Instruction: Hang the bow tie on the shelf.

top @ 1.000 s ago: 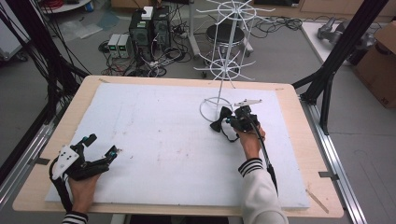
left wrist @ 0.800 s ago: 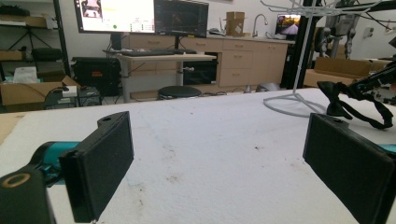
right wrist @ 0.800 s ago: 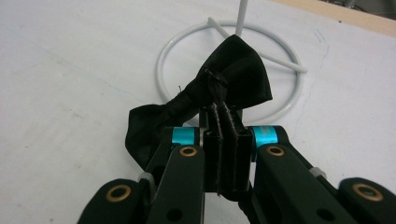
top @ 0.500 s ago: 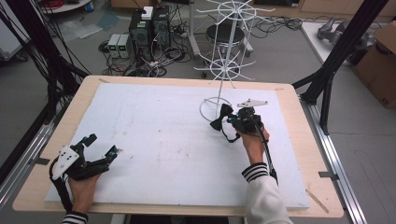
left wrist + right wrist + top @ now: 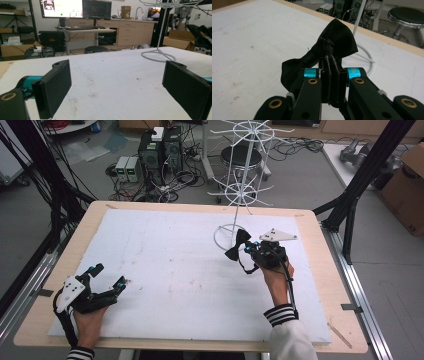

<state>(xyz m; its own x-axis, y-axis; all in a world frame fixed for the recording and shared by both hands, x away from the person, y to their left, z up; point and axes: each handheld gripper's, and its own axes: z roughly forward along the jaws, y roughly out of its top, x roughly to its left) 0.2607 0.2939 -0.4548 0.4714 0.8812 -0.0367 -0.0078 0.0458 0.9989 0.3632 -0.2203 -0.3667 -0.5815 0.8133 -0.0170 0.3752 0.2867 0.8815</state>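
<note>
A black bow tie [image 5: 237,245] hangs in the air above the white foam board [image 5: 175,265], pinched at its knot. My right gripper [image 5: 248,250] is shut on it; the right gripper view shows the bow tie [image 5: 329,47] clamped between both jaws, with my right gripper [image 5: 330,61] over the board. A white wire display rack [image 5: 240,195] stands just behind, and its ring base [image 5: 222,237] lies on the board next to the tie. My left gripper [image 5: 107,279] rests low at the board's near left corner, open, its jaws wide apart with nothing between them. My left gripper [image 5: 115,82] faces the rack's base [image 5: 157,55].
The wooden table edge [image 5: 325,245] frames the foam board. Black frame struts [image 5: 357,190] rise at the right and left sides. Behind the table are a stool [image 5: 241,156], computer boxes [image 5: 160,150] and floor cables. A cardboard box [image 5: 407,185] sits at far right.
My right gripper has carried the bow tie a little farther from the person and higher, toward the rack's base. The left gripper has stayed put.
</note>
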